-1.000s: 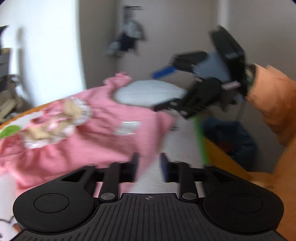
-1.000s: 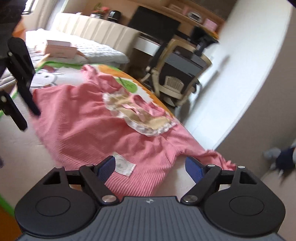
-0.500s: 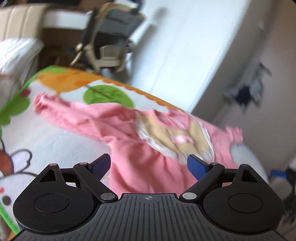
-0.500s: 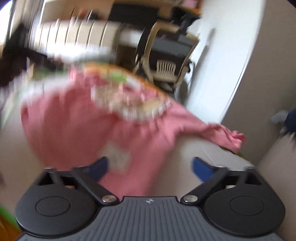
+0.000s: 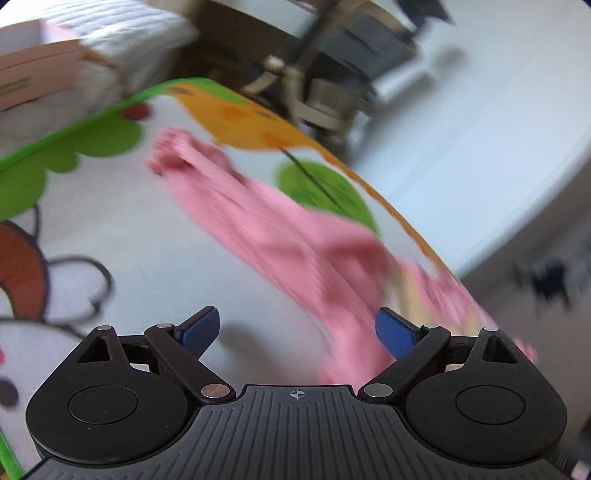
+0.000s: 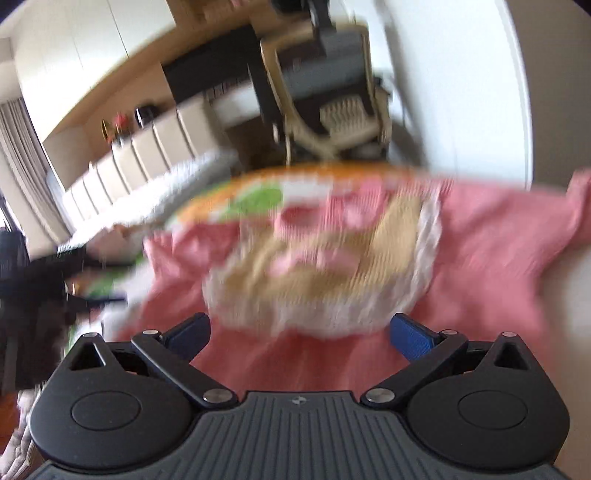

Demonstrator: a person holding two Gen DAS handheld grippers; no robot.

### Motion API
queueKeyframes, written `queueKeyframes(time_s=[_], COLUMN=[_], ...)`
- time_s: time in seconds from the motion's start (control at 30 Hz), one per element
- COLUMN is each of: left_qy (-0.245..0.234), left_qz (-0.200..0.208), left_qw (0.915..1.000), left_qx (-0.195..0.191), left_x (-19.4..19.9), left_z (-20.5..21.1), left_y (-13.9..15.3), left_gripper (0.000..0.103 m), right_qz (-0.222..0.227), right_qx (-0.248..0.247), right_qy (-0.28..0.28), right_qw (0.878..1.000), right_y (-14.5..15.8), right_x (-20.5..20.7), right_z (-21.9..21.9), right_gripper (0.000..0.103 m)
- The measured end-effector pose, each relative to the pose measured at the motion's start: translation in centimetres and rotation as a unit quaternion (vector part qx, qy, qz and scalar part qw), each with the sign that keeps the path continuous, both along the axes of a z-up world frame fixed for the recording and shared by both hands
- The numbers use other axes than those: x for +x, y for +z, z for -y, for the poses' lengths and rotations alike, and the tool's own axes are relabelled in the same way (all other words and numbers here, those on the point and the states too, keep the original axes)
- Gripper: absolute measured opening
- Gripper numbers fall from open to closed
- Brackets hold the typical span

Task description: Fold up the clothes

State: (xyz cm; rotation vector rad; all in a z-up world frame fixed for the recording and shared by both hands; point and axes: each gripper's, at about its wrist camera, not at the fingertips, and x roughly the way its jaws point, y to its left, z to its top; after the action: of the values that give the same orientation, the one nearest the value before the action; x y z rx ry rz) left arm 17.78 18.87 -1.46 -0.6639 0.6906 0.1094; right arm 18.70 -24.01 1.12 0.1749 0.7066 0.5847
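A pink ribbed top lies spread on a cartoon-printed mat (image 5: 129, 229). In the left wrist view its long sleeve (image 5: 266, 221) runs from the cuff (image 5: 173, 151) at upper left down to the body at lower right. My left gripper (image 5: 297, 332) is open above the mat, the sleeve's base between its blue pads. In the right wrist view the pink top (image 6: 491, 258) fills the middle, with its beige, white-frilled bib (image 6: 325, 273) just ahead of my open right gripper (image 6: 299, 332). Both views are blurred by motion.
An office chair (image 6: 332, 99) and a desk stand beyond the mat's orange edge (image 5: 369, 184). A white quilted bed (image 5: 118, 33) with a pink box (image 5: 40, 74) lies at the upper left. A dark blurred shape (image 6: 33, 288), likely the other gripper, shows at the left.
My left gripper opened, let go of the pink cloth and swung left toward the sleeve. My right gripper stayed open and moved forward over the body toward the bib.
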Motion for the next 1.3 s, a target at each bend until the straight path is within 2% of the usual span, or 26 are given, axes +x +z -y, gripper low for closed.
queueKeyframes(time_s=[0.03,0.17,0.23,0.27,0.3,0.37,0.4,0.47,0.53,0.6,0.63,0.73,0.77,0.8,0.87,0.93,0.97,1.0,1.03,1.1,1.23,1.3], left_qy=[0.02,0.095,0.121,0.115,0.11,0.098,0.094,0.07,0.03,-0.025,-0.059,-0.16,-0.194,-0.229,-0.279,-0.296,-0.301,-0.295,-0.288,-0.275,-0.264,-0.263], left_qz=[-0.001,-0.01,-0.014,-0.016,-0.018,-0.019,-0.006,0.048,0.113,0.168,0.187,0.207,0.199,0.184,0.149,0.136,0.133,0.138,0.144,0.153,0.142,0.127], left_qw=[0.9998,0.9941,0.9914,0.9928,0.9938,0.9946,0.9946,0.9925,0.9837,0.974,0.9699,0.9599,0.9576,0.9546,0.9485,0.9449,0.9436,0.9447,0.9456,0.9464,0.9433,0.945], left_qx=[-0.008,-0.052,-0.047,-0.028,-0.009,0.029,0.043,0.087,0.136,0.15,0.144,0.101,0.077,0.05,0.02,0.03,0.034,0.038,0.044,0.072,0.144,0.147], left_x=[0.8,4.9,6.7,7.2,7.8,8.8,8.5,7.4,6.2,5.2,4.8,4.6,4.8,5.1,5.4,5.0,4.8,4.4,3.9,3.0,1.7,1.0], left_z=[-0.8,-3.9,-4.8,-4.8,-4.7,-4.5,-4.0,-2.2,0.6,3.6,5.3,10.0,11.4,12.7,14.8,15.8,16.1,15.8,15.5,14.9,14.0,13.4], left_y=[-0.1,-1.4,-2.2,-2.2,-2.2,-2.2,-1.4,1.4,4.7,7.3,8.1,8.3,7.6,6.6,4.7,3.9,3.7,3.9,4.1,4.3,2.6,1.2], left_gripper=[0.095,0.095,0.089,0.073,0.042,0.009,0.009,0.008,0.008,0.008,0.008,0.009,0.017,0.034,0.056,0.059,0.064,0.075,0.081,0.091,0.093,0.093], right_qz=[-0.008,0.009,0.013,0.015,0.017,0.02,0.022,0.024,0.021,0.014,0.008,-0.011,-0.018,-0.024,-0.039,-0.049,-0.051,-0.054,-0.056,-0.05,-0.042,-0.037], right_qx=[-0.004,-0.061,-0.083,-0.093,-0.101,-0.117,-0.125,-0.121,-0.101,-0.068,-0.045,0.023,0.045,0.068,0.112,0.137,0.145,0.152,0.158,0.142,0.118,0.097], right_qy=[0.001,0.017,0.025,0.029,0.033,0.041,0.044,0.043,0.041,0.037,0.036,0.03,0.027,0.025,0.022,0.02,0.019,0.019,0.018,0.019,0.02,0.021], right_qw=[1.0,0.998,0.996,0.995,0.994,0.992,0.991,0.991,0.994,0.997,0.998,0.999,0.998,0.997,0.993,0.989,0.988,0.987,0.986,0.988,0.992,0.994], right_y=[-0.8,-0.8,-0.7,-0.7,-0.7,-0.7,-0.7,-0.7,-0.7,-0.6,-0.6,-0.9,-1.0,-1.1,-1.5,-1.8,-1.8,-1.9,-2.0,-1.9,-1.7,-1.5], right_x=[0.3,-0.6,-0.8,-0.9,-1.0,-1.2,-1.2,-1.2,-1.1,-0.9,-0.6,0.0,0.2,0.4,1.1,1.4,1.5,1.6,1.7,1.7,1.5,1.4], right_z=[-0.6,-2.2,-2.5,-2.7,-2.8,-3.0,-3.1,-3.1,-2.5,-1.5,-0.8,1.0,1.6,2.2,3.4,4.0,4.2,4.4,4.5,4.0,3.3,2.7], right_gripper=[0.103,0.103,0.103,0.103,0.103,0.103,0.103,0.103,0.103,0.103,0.103,0.103,0.103,0.103,0.103,0.103,0.103,0.103,0.103,0.103,0.103,0.103])
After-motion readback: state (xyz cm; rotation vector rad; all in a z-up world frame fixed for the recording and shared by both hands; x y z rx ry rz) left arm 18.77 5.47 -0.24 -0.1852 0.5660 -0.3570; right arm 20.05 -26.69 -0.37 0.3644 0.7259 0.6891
